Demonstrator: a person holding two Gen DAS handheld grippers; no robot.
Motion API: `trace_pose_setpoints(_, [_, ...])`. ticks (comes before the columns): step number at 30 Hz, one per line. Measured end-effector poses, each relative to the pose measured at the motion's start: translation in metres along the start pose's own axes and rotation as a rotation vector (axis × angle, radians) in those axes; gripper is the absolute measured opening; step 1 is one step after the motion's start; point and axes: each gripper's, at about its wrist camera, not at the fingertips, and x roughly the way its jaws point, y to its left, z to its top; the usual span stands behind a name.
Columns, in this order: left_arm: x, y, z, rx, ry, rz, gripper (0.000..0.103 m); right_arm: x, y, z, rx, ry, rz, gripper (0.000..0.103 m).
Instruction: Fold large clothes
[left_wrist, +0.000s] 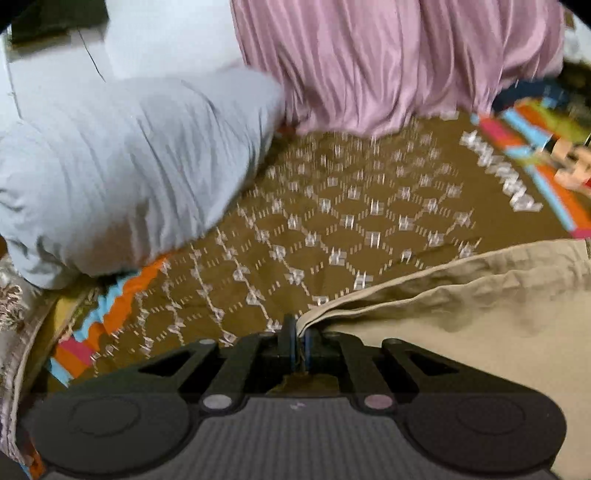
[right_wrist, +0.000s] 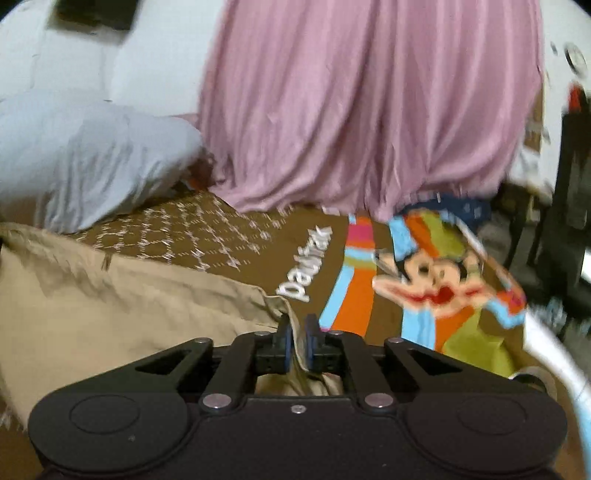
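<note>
A beige garment (left_wrist: 461, 314) lies spread on a brown patterned blanket (left_wrist: 332, 203). My left gripper (left_wrist: 299, 332) is shut on the garment's folded edge, which runs up and to the right from the pads. In the right wrist view the same beige garment (right_wrist: 110, 295) stretches off to the left. My right gripper (right_wrist: 298, 332) stands slightly open. A corner of the beige cloth lies in the narrow gap between its blue pads (right_wrist: 285, 338), loose rather than pinched.
A grey pillow (left_wrist: 129, 166) rests on the blanket at the left. A pink curtain (right_wrist: 369, 110) hangs behind the bed. The blanket's striped cartoon border (right_wrist: 432, 280) drops off at the right, beside dark furniture (right_wrist: 569, 221).
</note>
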Motion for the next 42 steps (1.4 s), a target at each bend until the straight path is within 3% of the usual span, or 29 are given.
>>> trace_pose_setpoints(4, [0.036, -0.009, -0.008, -0.044, 0.12, -0.062, 0.017, 0.026, -0.012, -0.012, 0.129, 0.059, 0.04, 0.037])
trace_pose_setpoints(5, [0.037, -0.007, -0.011, -0.072, 0.136, -0.094, 0.027, 0.024, -0.015, -0.016, 0.148, 0.058, 0.058, 0.051])
trace_pose_setpoints(6, [0.035, -0.005, -0.016, -0.095, 0.139, -0.118, 0.045, 0.018, -0.017, -0.019, 0.168, 0.054, 0.075, 0.067])
trace_pose_setpoints(9, [0.019, 0.009, -0.028, -0.161, 0.079, -0.166, 0.083, -0.013, -0.031, -0.03, 0.246, -0.016, 0.129, 0.086])
trace_pose_setpoints(11, [0.004, 0.02, -0.037, -0.174, 0.016, -0.167, 0.092, -0.033, -0.041, -0.039, 0.275, -0.038, 0.131, 0.096])
trace_pose_setpoints(14, [-0.015, 0.035, -0.055, -0.187, -0.055, -0.178, 0.102, -0.052, -0.046, -0.059, 0.265, -0.011, 0.117, 0.098])
trace_pose_setpoints(18, [-0.027, 0.048, -0.085, -0.237, -0.046, -0.177, 0.102, -0.056, -0.045, -0.096, 0.275, 0.09, 0.055, 0.095])
trace_pose_setpoints(19, [-0.028, 0.052, -0.096, -0.248, -0.036, -0.177, 0.102, -0.055, -0.045, -0.106, 0.31, 0.109, 0.041, 0.093])
trace_pose_setpoints(22, [-0.031, 0.06, -0.126, -0.279, -0.006, -0.195, 0.088, -0.054, -0.053, -0.131, 0.5, 0.133, 0.029, 0.075])
trace_pose_setpoints(25, [-0.024, 0.069, -0.151, -0.362, 0.054, -0.245, 0.066, -0.061, -0.062, -0.158, 0.732, 0.108, 0.093, 0.056])
trace_pose_setpoints(26, [-0.021, 0.071, -0.155, -0.381, 0.073, -0.262, 0.049, -0.063, -0.063, -0.166, 0.789, 0.112, 0.105, 0.05])
trace_pose_setpoints(27, [-0.018, 0.073, -0.158, -0.394, 0.089, -0.278, 0.038, -0.066, -0.065, -0.17, 0.819, 0.115, 0.111, 0.048])
trace_pose_setpoints(29, [-0.016, 0.074, -0.16, -0.406, 0.101, -0.29, 0.029, -0.069, -0.066, -0.178, 0.858, 0.115, 0.128, 0.048])
trace_pose_setpoints(30, [-0.016, 0.072, -0.158, -0.398, 0.1, -0.284, 0.017, -0.07, -0.067, -0.179, 0.878, 0.11, 0.142, 0.048])
trace_pose_setpoints(31, [-0.016, 0.071, -0.156, -0.387, 0.096, -0.276, 0.011, -0.071, -0.069, -0.18, 0.896, 0.105, 0.154, 0.048])
trace_pose_setpoints(32, [-0.016, 0.069, -0.154, -0.373, 0.095, -0.26, 0.001, -0.073, -0.07, -0.18, 0.903, 0.101, 0.16, 0.045])
trace_pose_setpoints(34, [-0.015, 0.067, -0.15, -0.358, 0.101, -0.222, 0.0, -0.071, -0.07, -0.175, 0.865, 0.106, 0.148, 0.035])
trace_pose_setpoints(36, [-0.015, 0.067, -0.144, -0.371, 0.099, -0.144, 0.0, -0.07, -0.064, -0.166, 0.782, 0.125, 0.132, 0.019])
trace_pose_setpoints(39, [-0.026, 0.078, -0.13, -0.405, 0.051, -0.023, 0.0, -0.074, -0.059, -0.143, 0.65, 0.129, 0.098, 0.013])
trace_pose_setpoints(42, [-0.042, 0.1, -0.114, -0.418, -0.008, -0.028, 0.0, -0.088, -0.051, -0.102, 0.446, 0.07, 0.089, 0.01])
